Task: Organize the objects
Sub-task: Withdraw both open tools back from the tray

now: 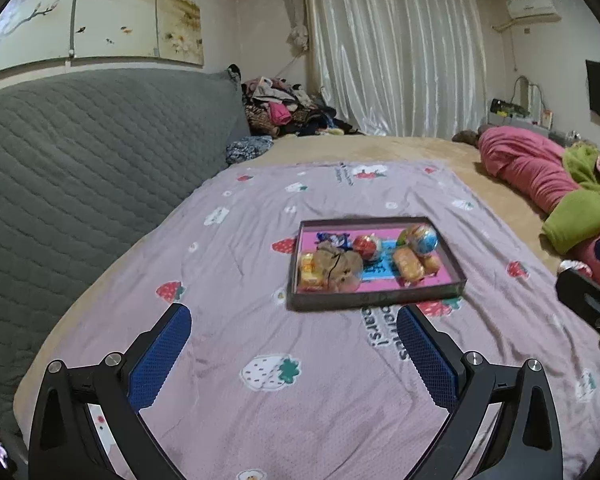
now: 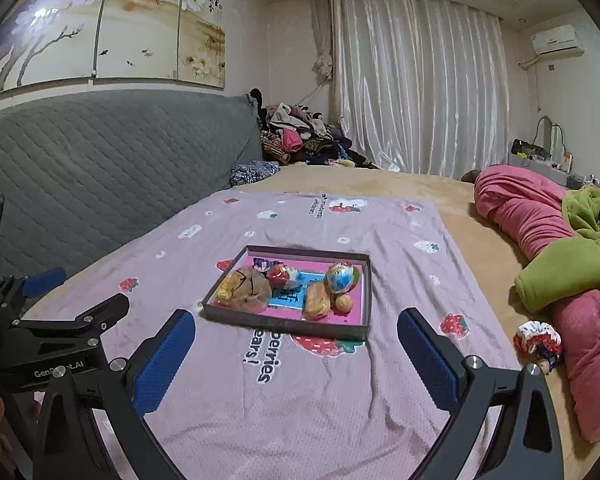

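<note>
Two grippers held wide apart over a bed, empty, with a tray of snacks ahead of them.

Left wrist view: the left gripper hangs spread wide, holding nothing, above a pink strawberry-print sheet; the tray sits on the sheet beyond the blue pads, holding wrapped snacks and two foil eggs. Right wrist view: the right gripper gapes equally wide, empty; the tray lies just past its fingertips; a scrunchie rests right of the sheet, near the pink quilt.

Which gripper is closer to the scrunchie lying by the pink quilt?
Right. The scrunchie lies just right of the open right gripper. The left gripper, also open, is farther left, beyond the right one.
</note>
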`<state>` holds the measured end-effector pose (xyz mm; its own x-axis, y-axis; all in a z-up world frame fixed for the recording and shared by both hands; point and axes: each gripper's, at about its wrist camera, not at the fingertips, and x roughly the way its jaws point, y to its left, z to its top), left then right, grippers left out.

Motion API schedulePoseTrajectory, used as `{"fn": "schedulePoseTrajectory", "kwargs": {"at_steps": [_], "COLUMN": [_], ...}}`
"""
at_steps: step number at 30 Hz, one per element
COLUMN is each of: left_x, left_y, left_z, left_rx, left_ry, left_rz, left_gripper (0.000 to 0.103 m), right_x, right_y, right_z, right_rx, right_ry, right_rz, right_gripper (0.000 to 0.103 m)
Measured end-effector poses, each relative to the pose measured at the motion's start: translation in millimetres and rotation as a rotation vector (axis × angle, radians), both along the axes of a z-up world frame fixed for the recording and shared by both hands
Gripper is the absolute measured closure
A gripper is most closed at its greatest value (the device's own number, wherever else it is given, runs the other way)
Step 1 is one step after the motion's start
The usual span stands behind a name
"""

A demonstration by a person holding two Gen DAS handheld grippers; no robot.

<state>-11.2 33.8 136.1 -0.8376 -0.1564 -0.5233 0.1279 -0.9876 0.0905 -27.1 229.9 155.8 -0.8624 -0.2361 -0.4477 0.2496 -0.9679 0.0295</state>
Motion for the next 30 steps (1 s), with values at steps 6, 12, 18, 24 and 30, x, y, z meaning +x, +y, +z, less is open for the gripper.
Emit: {"fn": "schedulePoseTrajectory", "kwargs": {"at_steps": [6, 12, 18, 24, 30], "left_x": [-3.5, -9.0, -11.8, -12.3, -13.6], "left_y": [1.6, 4.8, 1.1, 4.3, 7.0], "left_z": [-21.9, -40.5, -47.0, -56.5, -67.0], "left_rx": [-0.019, -0.025, 0.014, 0.025, 0.036], "left_ry": [-0.024, -0.041, -0.059, -0.065, -0.073], "left_rz": [0.005, 0.012, 0.0, -0.024, -0.036], "left_gripper": [0.001, 0.001, 0.001, 0.001, 0.001], "right_x": [4.6, 0.0, -1.7, -5.0, -8.4], "right_y": [3.7, 5.0, 11.2, 13.1, 12.2], "right_z": [-8.9, -21.4, -37.6, -55.3, -68.3], "right_rx": [-0.032, -0.001, -0.006, 0.019, 0.021], "right_ry": [0.005, -0.025, -0.059, -0.084, -0.11], "right_rz": [-0.001, -0.017, -0.044, -0.049, -0.048], "right_gripper": [0.001, 0.001, 0.001, 0.001, 0.001]}}
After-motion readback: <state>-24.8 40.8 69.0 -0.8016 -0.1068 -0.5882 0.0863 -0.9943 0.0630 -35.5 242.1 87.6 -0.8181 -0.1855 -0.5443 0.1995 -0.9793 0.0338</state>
